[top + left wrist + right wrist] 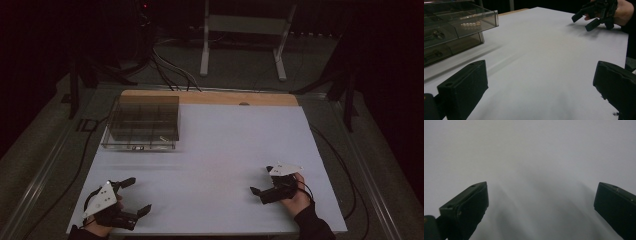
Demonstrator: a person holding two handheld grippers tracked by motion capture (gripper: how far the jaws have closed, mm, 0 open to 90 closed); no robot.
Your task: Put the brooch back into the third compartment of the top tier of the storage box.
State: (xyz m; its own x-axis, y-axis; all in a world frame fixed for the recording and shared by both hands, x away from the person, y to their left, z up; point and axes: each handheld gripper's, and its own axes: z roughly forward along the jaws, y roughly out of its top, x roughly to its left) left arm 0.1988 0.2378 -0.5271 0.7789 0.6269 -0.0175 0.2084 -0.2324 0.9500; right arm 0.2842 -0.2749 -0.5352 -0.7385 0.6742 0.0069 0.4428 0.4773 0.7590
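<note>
One white table top (215,150) takes up most of the high view, with a strip of bare wood along its twelve o'clock edge. Its whole middle lies open, from the near edge at six o'clock up to the far strip, and nothing stands between the two grippers.

One clear plastic compartment box (142,122) sits at about ten o'clock, its far side near the wooden strip and its left wall close to the table's left edge. In the left gripper view the box (454,27) shows dividers and a few small items inside, too dim to name.

Two grippers are in hand, both near the six o'clock edge and well apart. The left gripper (134,196) rests at seven o'clock, held by a hand (102,225) at the table's edge and pointing towards two o'clock, its jaws spread wide and empty. The right gripper (263,181) sits at five o'clock in the person's right hand (296,196), a dark sleeve behind it, aimed towards nine o'clock; its jaws also stand wide apart over bare table, gripping nothing.
</note>
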